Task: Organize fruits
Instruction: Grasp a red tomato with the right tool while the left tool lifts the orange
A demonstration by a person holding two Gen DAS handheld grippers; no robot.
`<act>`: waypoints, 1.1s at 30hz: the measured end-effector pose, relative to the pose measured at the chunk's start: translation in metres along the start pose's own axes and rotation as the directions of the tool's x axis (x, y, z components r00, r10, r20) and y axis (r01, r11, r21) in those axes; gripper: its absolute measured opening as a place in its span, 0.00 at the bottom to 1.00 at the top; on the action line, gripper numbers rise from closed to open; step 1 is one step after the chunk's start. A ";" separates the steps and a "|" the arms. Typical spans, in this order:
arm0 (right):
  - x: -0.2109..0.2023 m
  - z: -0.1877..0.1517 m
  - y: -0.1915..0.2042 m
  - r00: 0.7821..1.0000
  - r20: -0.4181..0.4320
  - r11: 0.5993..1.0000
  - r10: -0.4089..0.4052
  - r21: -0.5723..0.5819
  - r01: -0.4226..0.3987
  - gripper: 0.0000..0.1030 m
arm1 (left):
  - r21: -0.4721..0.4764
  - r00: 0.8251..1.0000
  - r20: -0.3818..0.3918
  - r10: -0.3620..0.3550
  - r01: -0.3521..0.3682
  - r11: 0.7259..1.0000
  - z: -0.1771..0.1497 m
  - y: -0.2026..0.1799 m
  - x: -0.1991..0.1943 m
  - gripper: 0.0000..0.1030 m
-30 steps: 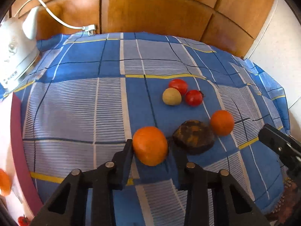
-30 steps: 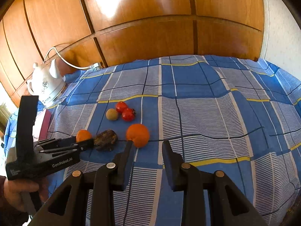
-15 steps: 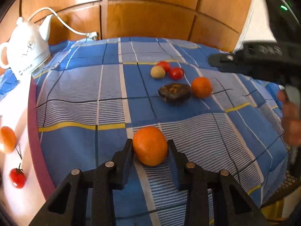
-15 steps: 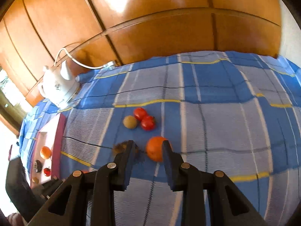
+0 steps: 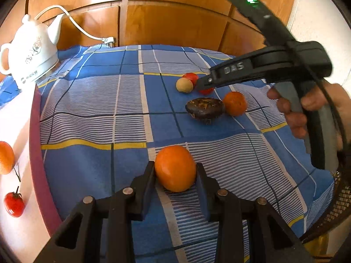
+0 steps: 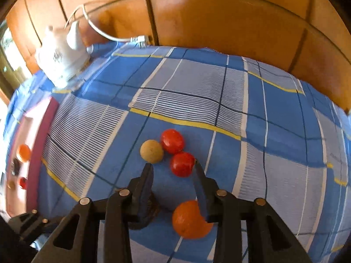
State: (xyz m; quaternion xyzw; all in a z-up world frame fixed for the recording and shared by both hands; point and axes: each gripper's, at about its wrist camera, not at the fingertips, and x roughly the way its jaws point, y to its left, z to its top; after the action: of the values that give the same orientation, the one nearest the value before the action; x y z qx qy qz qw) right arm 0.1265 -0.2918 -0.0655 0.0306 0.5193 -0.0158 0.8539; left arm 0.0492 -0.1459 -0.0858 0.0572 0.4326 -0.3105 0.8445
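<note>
I'm clamping an orange (image 5: 175, 168) in the left gripper (image 5: 175, 176) above the tablecloth (image 5: 92, 100); the right gripper (image 6: 173, 171) is opening, empty, over the red tomato (image 6: 182, 164), and risks nudging it rolling into the beige fruit (image 6: 151, 151).

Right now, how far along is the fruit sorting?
Partly done. An orange and a small tomato already lie on the pink tray. The left gripper is shut on another orange. The right gripper is opening above a red tomato. Left on the cloth: two tomatoes, a tan fruit, a dark fruit and an orange.
</note>
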 end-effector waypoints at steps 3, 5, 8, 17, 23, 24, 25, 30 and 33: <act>0.008 0.004 0.003 0.999 -0.009 0.999 -0.042 -0.033 0.041 0.36 | 0.002 1.000 0.001 -0.001 0.001 1.000 0.000 0.001 0.000 0.35; 0.014 0.005 0.003 0.998 -0.028 0.997 -0.060 -0.048 0.058 0.36 | -0.001 1.000 0.003 -0.003 0.003 1.000 0.000 0.001 0.000 0.35; 0.023 0.005 0.002 0.996 -0.049 0.996 -0.072 -0.059 0.069 0.30 | 0.000 1.000 0.005 -0.002 0.002 1.000 -0.001 0.001 0.000 0.35; 0.009 -0.009 0.009 0.999 0.000 0.998 -0.051 -0.043 0.051 0.26 | -0.023 1.000 -0.003 -0.015 0.015 1.000 0.005 0.003 -0.004 0.34; 0.001 -0.008 0.006 0.998 0.039 0.999 -0.045 0.008 0.045 0.26 | -0.012 0.996 0.090 -0.008 0.009 1.000 0.023 0.003 -0.046 0.34; -0.002 -0.007 0.007 0.998 0.051 0.999 -0.046 0.006 0.045 0.26 | -0.042 0.994 0.109 -0.006 0.011 0.999 0.027 0.011 -0.056 0.34; -0.006 -0.008 0.009 0.997 0.063 0.999 -0.046 0.003 0.046 0.26 | -0.065 0.993 0.120 -0.001 0.008 0.998 0.030 0.017 -0.064 0.34; -0.024 -0.010 0.017 0.992 0.113 0.999 -0.049 -0.008 0.050 0.26 | -0.220 0.986 0.119 0.114 -0.085 0.972 0.040 0.077 -0.094 0.34; -0.035 -0.012 0.021 0.989 0.142 0.999 -0.035 -0.010 0.037 0.26 | -0.324 0.968 0.093 0.233 -0.192 0.926 0.038 0.129 -0.107 0.34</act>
State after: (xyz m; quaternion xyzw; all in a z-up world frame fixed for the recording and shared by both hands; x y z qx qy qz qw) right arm 0.1014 -0.2706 -0.0395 0.0147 0.4580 -0.0303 0.8883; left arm 0.1031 -0.0056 -0.0028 -0.0509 0.4117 -0.1478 0.8978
